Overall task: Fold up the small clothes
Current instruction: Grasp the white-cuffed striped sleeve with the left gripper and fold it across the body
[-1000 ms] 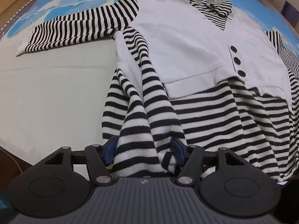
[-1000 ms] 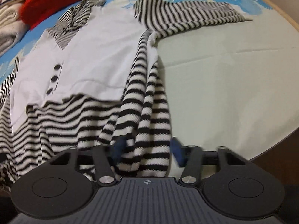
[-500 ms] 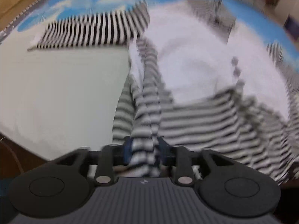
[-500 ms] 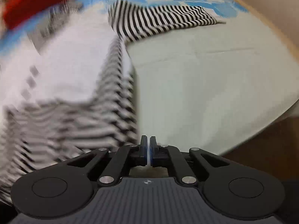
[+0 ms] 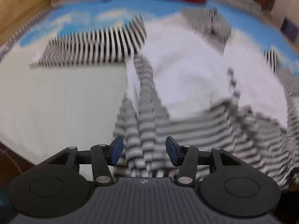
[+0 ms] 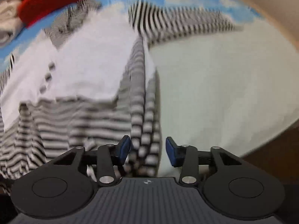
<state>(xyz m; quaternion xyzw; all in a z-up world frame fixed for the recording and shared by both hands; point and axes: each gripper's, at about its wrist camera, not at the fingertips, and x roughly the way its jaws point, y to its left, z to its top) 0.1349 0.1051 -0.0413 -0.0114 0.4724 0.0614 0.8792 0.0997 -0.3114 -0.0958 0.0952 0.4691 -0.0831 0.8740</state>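
Left wrist view: your left gripper (image 5: 144, 149) stands with its jaws apart, having just opened a little further; the gathered striped hem (image 5: 141, 149) of the sweater (image 5: 186, 78) hangs between the blue pads (image 5: 116, 150) without either pad pressing on it. The garment lies spread on the pale bedspread (image 5: 56, 102), its white front panel uppermost and one striped sleeve (image 5: 93, 48) stretched out flat toward the left edge. The frame is blurred, so the fine lie of the folds cannot be told.

Right wrist view: your right gripper (image 6: 147, 150) likewise has its jaws apart, having just opened; the other side's bunched striped edge (image 6: 143, 130) sits between the pads, nearer the left pad (image 6: 124, 150), with bare bedspread (image 6: 214, 93) behind the right pad. A red garment (image 6: 56, 0) and folded clothes lie at the far left, well apart from the work.

Risks, as judged from here: closing now may catch only an outer layer of each bunch, so the hem would sag unevenly when lifted; an off-centre bite on the right may slip free; lifting the two sides at unequal pace would skew the fold and drag the outstretched sleeve across the body
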